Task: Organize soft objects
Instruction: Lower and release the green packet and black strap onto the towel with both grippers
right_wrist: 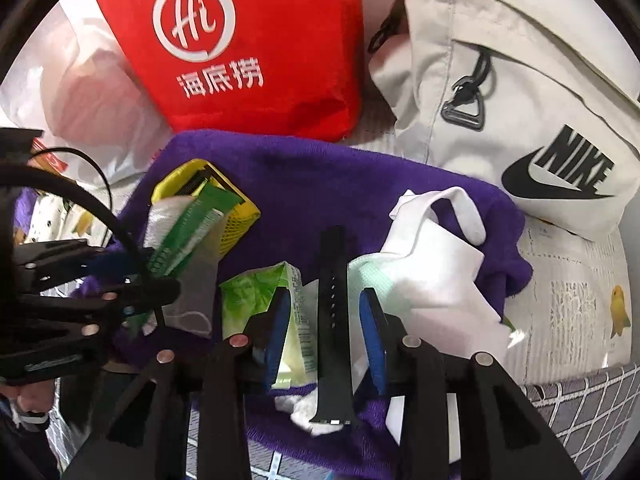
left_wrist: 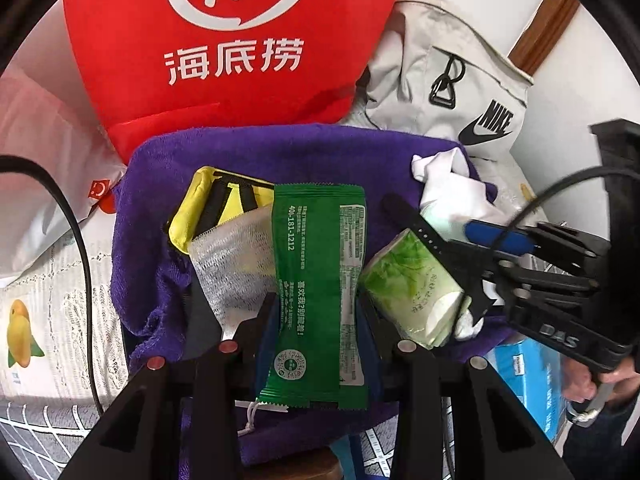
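A purple towel (left_wrist: 304, 152) lies spread out and carries the items. My left gripper (left_wrist: 316, 320) is shut on a green sachet (left_wrist: 320, 280), held above the towel. A yellow pouch (left_wrist: 212, 204) and a white mesh pouch (left_wrist: 232, 264) lie to its left. A light green tissue pack (left_wrist: 408, 284) lies to its right. My right gripper (right_wrist: 326, 300) stands open around a black watch strap (right_wrist: 332, 320), with its fingers apart from the strap, over the tissue pack (right_wrist: 256, 292). A white sock (right_wrist: 432, 264) lies on the towel (right_wrist: 360, 184) to the right.
A red Haidilao bag (left_wrist: 224, 40) and a grey Nike backpack (left_wrist: 460, 80) stand behind the towel. A blue box (left_wrist: 532, 376) sits at the right. A mango-print cloth (left_wrist: 48, 320) covers the surface. A cable (left_wrist: 76, 240) hangs at the left.
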`<state>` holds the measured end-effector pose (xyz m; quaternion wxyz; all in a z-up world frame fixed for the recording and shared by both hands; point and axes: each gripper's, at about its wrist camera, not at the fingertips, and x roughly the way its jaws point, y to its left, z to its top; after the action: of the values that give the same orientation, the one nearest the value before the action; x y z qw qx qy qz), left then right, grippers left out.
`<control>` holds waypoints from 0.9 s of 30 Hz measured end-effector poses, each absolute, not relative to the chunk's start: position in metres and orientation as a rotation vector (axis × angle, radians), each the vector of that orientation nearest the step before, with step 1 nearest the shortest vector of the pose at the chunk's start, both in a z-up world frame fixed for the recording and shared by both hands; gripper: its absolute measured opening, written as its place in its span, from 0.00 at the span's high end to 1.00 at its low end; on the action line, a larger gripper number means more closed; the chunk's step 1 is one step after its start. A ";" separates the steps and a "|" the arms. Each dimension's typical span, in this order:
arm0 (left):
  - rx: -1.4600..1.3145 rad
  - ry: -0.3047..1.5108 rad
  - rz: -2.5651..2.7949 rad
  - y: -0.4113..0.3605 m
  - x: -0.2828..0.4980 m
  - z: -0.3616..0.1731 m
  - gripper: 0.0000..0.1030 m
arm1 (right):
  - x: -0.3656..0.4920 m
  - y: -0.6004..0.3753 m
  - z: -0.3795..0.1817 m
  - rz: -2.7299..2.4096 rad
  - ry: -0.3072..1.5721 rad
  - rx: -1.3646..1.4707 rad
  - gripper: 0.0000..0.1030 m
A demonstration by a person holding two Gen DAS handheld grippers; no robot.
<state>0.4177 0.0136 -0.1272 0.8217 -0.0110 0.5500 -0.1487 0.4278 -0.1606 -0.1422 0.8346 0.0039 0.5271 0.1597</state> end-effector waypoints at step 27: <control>0.030 1.255 -0.220 -0.008 0.419 -0.134 0.33 | 0.388 -0.195 -0.130 0.274 1.133 0.033 0.64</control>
<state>0.4190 -0.0076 -0.1339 0.8037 0.0138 0.5860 -0.1028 0.3882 -0.1946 -0.1300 0.8347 0.0155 0.5350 0.1294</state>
